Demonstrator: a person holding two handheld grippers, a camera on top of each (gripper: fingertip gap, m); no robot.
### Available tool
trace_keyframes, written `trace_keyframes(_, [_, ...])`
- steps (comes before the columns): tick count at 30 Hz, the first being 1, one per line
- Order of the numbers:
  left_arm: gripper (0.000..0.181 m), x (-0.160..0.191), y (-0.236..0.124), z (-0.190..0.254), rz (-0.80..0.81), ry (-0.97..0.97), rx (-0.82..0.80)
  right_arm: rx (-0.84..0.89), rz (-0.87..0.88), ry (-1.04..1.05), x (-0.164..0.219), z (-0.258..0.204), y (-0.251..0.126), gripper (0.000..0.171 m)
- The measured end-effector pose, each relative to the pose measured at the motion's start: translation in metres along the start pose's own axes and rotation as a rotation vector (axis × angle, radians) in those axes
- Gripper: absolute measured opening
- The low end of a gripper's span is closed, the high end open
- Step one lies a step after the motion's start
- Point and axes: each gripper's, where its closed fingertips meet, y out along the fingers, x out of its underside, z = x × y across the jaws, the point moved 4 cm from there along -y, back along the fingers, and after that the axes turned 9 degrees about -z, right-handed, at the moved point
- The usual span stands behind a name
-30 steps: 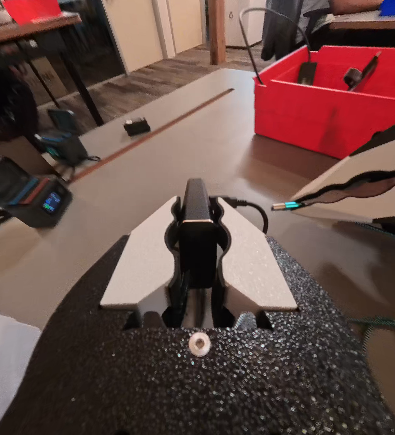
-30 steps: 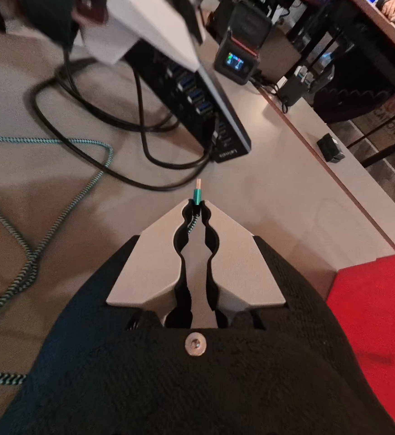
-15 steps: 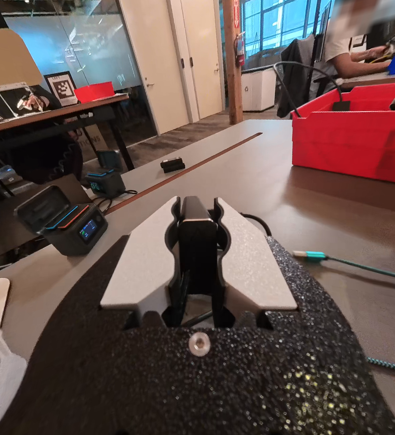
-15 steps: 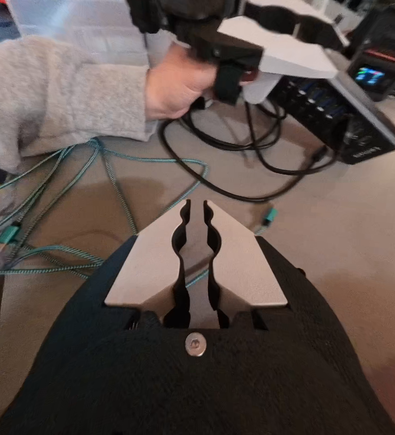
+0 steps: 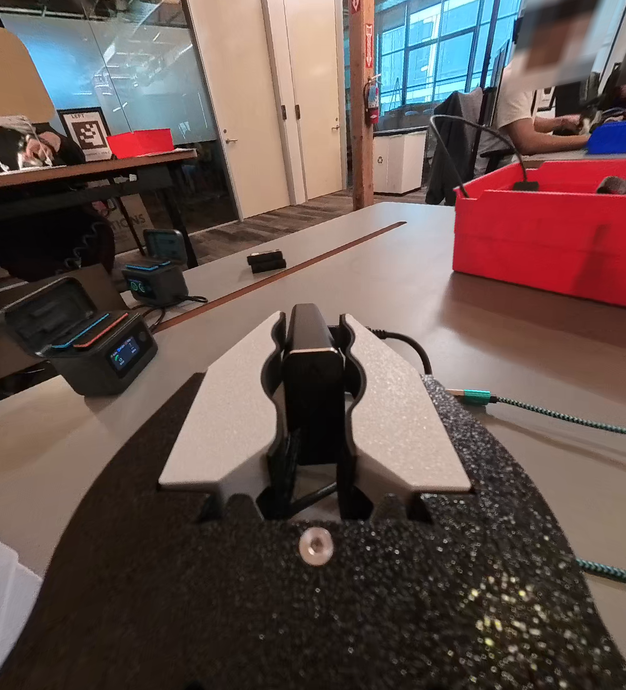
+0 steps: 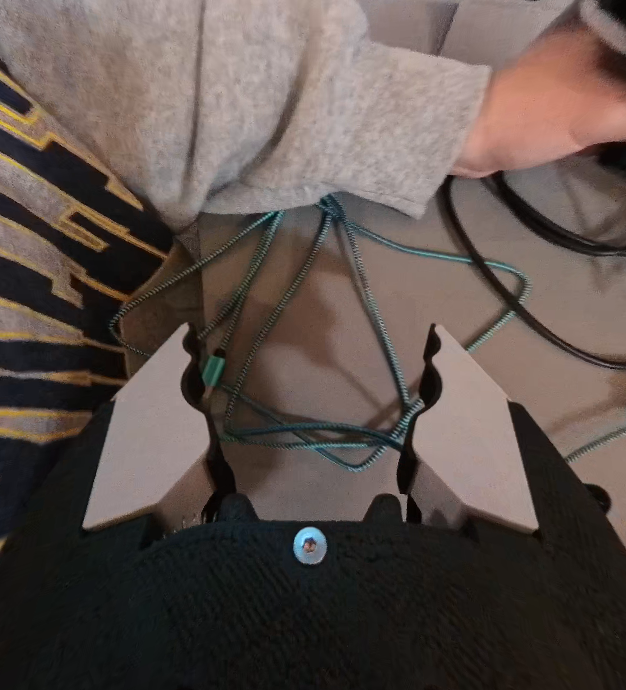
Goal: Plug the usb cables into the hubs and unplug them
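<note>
— Since the earlier frames, what has been changed?

— Swung away from the hub, the right gripper [image 6: 309, 336] has been turned toward the person's body and spread wide; a moment ago its fingers were nearly together, and before that a teal plug was pinched at their tips. That plug has been let go. The left gripper [image 5: 311, 321] has been kept clamped on the black USB hub [image 5: 313, 358] throughout.

— How is the scene laid out, from the biggest thing down?

— The grey table [image 5: 360, 261] is seen under everything in the left wrist view. At its far right a red bin [image 5: 550, 239] is set, with black items inside. Two dark charging cases with small lit screens, the nearer [image 5: 95, 351] and the farther [image 5: 154, 283], are placed at the left, and a small black block [image 5: 266, 262] lies beyond them.

— And in the right wrist view?

— A grey sleeve [image 6: 266, 104] and the hand [image 6: 550, 112] beyond it are stretched across the top. A dark garment with yellow patterning [image 6: 24, 224] is shown at the left. Black cables [image 6: 528, 298] are looped at the right.

— Where are the task's things?

— The hub is held upright between the left fingers, lengthwise. Braided teal cables [image 6: 322, 437] are tangled on the table between the open right fingers. One teal plug [image 6: 212, 369] is seen just beside the left-hand finger; whether it is touched cannot be told. Another teal connector [image 5: 472, 395] lies on the table right of the left gripper, apart from the hub.
</note>
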Motion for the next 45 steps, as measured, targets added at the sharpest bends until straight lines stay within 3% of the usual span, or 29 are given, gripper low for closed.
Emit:
trace_keyframes(10, [0.025,0.001,0.000,0.004,0.007,0.006,0.034,0.013,-0.184,0.067,-0.021,-0.021,0.058,0.118])
trace_keyframes(14, [0.026,0.001,0.000,0.006,0.005,0.020,0.045,0.020,-0.225,0.065,-0.025,-0.022,0.060,0.109])
trace_keyframes(15, [0.026,0.001,-0.001,0.006,0.006,0.020,0.046,0.014,-0.222,0.061,-0.025,-0.024,0.059,0.103])
trace_keyframes(17, [0.025,0.001,-0.001,0.006,0.006,0.018,0.047,0.017,-0.209,0.066,-0.026,-0.024,0.054,0.056])
trace_keyframes(20, [0.026,0.001,-0.001,0.006,0.007,0.014,0.049,0.020,-0.191,0.096,-0.021,-0.018,0.050,0.040])
trace_keyframes(23, [0.026,0.001,-0.001,0.006,0.007,0.013,0.049,0.050,-0.201,0.083,-0.014,-0.013,0.045,0.012])
trace_keyframes(29, [0.025,0.001,-0.001,0.006,0.007,0.014,0.049,0.125,-0.229,0.089,0.006,0.004,0.009,0.004])
trace_keyframes(37, [0.026,0.001,-0.001,0.006,0.007,0.010,0.050,0.347,-0.153,0.345,0.058,0.054,-0.054,0.004])
trace_keyframes(45, [0.026,0.001,0.000,0.006,0.005,0.012,0.050,0.358,-0.215,0.454,0.106,0.069,-0.046,0.006])
